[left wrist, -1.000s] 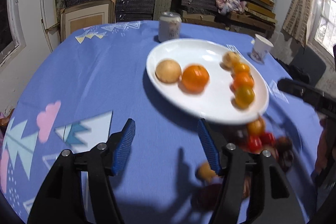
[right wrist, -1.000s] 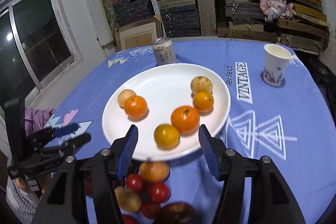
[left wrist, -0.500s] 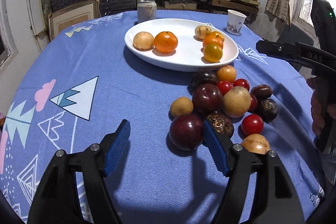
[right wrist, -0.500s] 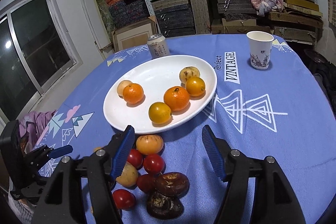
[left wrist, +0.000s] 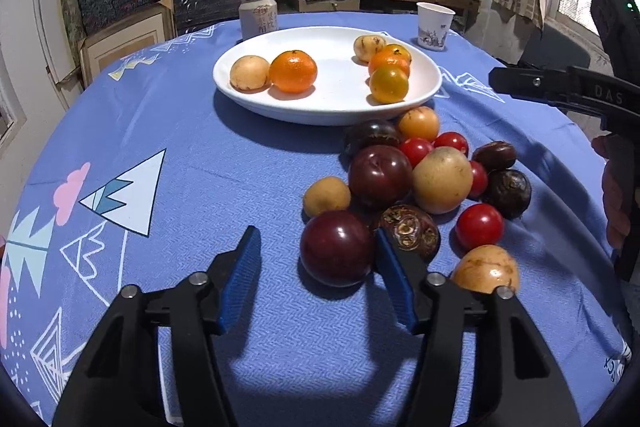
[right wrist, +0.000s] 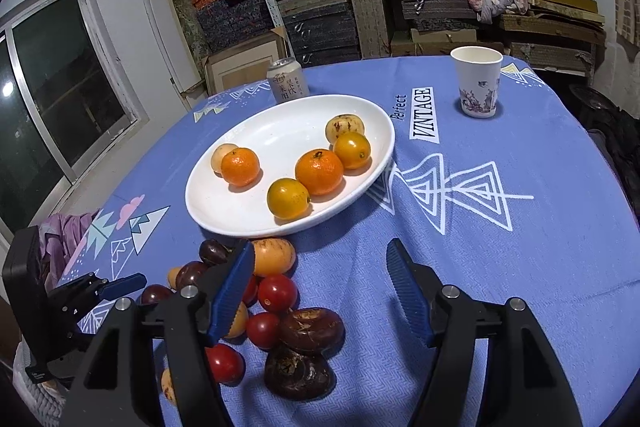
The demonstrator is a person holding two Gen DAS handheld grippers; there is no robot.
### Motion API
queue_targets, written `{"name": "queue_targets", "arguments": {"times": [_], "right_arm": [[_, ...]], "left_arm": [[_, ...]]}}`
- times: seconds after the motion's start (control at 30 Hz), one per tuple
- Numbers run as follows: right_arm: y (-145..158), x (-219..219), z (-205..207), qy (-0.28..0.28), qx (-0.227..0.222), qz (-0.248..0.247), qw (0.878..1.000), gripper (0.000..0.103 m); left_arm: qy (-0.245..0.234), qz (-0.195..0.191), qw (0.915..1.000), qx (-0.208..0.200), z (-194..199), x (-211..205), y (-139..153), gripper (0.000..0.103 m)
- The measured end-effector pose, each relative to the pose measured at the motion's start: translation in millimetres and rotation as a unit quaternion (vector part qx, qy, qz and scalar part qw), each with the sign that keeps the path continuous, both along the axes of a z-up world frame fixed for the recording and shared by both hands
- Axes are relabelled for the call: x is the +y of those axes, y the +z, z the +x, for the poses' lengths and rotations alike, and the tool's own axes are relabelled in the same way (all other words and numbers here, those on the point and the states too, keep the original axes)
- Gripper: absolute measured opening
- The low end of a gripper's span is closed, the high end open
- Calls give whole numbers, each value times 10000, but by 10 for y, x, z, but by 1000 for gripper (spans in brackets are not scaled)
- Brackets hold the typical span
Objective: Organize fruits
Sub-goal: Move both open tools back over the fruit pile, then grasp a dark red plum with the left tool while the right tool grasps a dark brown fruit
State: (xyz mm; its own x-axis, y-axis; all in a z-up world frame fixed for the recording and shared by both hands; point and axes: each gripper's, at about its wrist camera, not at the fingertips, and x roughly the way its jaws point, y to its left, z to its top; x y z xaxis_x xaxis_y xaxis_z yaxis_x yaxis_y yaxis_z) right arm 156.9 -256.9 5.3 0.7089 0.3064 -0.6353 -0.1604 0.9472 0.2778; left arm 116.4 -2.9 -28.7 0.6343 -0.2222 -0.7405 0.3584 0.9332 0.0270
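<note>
A white plate (left wrist: 340, 107) (right wrist: 248, 223) holds several orange and yellow fruits, among them a mandarin (left wrist: 293, 71) (right wrist: 319, 172). In front of it a pile of loose fruit lies on the blue cloth: dark plums, cherry tomatoes (right wrist: 277, 293), brown water chestnuts (right wrist: 312, 325) and yellow fruits. My left gripper (left wrist: 318, 247) is open, low over the cloth, with a dark red plum (left wrist: 337, 247) between its fingertips, close to the right finger. My right gripper (right wrist: 320, 261) is open and empty above the cloth, right of the pile. It also shows in the left wrist view (left wrist: 560, 91).
A drink can (left wrist: 258, 15) (right wrist: 287, 79) stands behind the plate. A paper cup (left wrist: 435, 25) (right wrist: 477, 81) stands at the far right. Shelves of boxes fill the back wall. The table edge curves away left and right.
Both grippers have pulled back from the plate toward the near side. The fruit pile has come into full view, and the left gripper now straddles the dark red plum.
</note>
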Motion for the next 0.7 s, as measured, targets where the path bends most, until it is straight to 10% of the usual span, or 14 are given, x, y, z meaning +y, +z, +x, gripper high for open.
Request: {"name": "queue_targets", "arguments": {"times": [0.33, 0.7], "right_arm": [[-76, 40, -42, 52, 118, -97, 9999, 70], [-241, 232, -133, 272, 335, -723, 9964, 70]], "left_arm": [[-181, -198, 9995, 142, 8, -4, 3, 37], [844, -150, 9963, 109, 154, 314, 24, 37]]}}
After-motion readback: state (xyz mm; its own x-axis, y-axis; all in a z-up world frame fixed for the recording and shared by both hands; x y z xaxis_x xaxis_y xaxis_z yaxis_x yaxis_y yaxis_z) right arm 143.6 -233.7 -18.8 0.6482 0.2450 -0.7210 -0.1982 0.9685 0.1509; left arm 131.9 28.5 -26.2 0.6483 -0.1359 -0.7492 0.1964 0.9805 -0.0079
